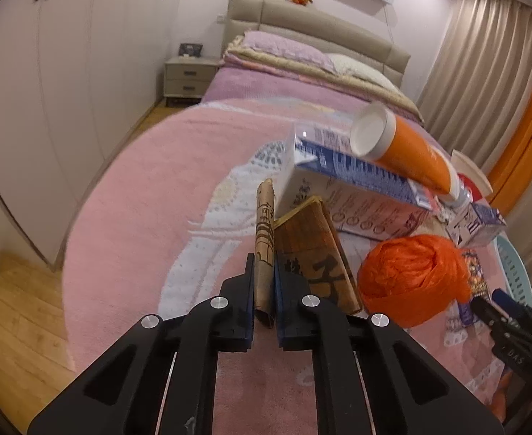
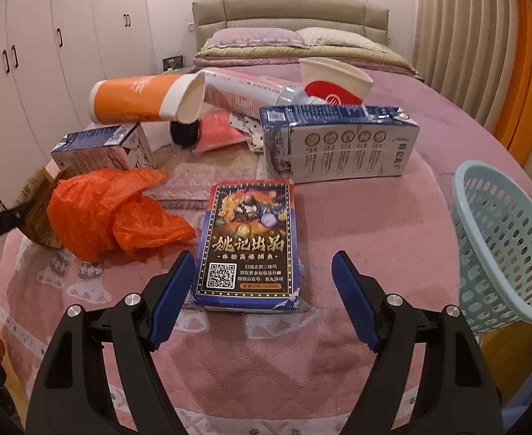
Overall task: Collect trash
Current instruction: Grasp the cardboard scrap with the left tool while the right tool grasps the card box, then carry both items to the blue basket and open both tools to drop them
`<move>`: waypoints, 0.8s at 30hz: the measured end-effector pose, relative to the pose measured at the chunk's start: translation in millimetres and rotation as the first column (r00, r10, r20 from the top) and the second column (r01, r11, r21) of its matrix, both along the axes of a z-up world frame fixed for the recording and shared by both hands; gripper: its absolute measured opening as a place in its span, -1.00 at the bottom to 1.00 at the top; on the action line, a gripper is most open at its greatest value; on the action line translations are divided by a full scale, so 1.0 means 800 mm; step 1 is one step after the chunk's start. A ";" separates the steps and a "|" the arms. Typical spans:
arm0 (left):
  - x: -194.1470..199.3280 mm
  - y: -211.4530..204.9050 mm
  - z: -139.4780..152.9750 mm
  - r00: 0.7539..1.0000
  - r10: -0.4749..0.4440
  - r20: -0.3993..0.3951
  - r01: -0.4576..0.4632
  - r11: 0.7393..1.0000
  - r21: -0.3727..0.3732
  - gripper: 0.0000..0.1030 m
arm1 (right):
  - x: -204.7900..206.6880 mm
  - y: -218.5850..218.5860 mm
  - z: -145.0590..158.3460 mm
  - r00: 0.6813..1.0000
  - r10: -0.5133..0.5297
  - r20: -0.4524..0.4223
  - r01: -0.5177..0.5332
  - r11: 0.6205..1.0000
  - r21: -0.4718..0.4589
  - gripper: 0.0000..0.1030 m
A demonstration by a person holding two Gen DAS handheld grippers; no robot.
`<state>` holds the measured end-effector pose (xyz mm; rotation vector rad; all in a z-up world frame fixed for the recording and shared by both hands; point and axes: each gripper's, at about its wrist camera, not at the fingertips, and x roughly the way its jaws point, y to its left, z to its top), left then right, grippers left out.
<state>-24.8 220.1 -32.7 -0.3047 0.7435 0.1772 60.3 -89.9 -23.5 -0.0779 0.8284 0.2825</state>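
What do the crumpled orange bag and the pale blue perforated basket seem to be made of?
Crumpled orange bag: thin plastic film, probably; glossy, finely creased, slightly translucent. Pale blue perforated basket: likely moulded plastic, smooth and matte, with even rows of holes.

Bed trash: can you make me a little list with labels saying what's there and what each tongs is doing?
surface: pink blanket on the bed
left tongs: shut on the flap of a brown paper packet
right tongs: open, either side of a card box, not pressing it
beside packet: crumpled orange bag
pile behind: blue-and-white cartons, orange tube resting on top
bin: light blue basket, tilted, on the right
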 end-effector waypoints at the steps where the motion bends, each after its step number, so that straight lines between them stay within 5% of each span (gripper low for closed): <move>1: -0.004 -0.001 0.005 1.000 0.006 0.014 -0.006 1.000 0.009 -0.87 | -0.001 0.001 0.000 1.000 0.003 0.001 -0.003 1.000 -0.001 0.44; 8: -0.021 -0.017 0.045 0.995 -0.002 0.100 -0.002 0.999 0.042 -0.87 | 0.005 0.011 -0.005 0.999 0.027 -0.031 -0.028 0.999 -0.023 0.11; 14: -0.020 -0.062 0.077 0.984 -0.078 0.157 0.068 0.995 0.067 -0.87 | -0.003 -0.003 0.008 0.999 0.034 0.022 -0.035 0.999 0.019 0.10; 24: 0.030 -0.211 0.116 0.914 -0.336 0.227 0.318 0.941 0.116 -0.87 | -0.010 -0.105 0.071 0.979 -0.120 0.165 0.107 0.990 0.089 0.10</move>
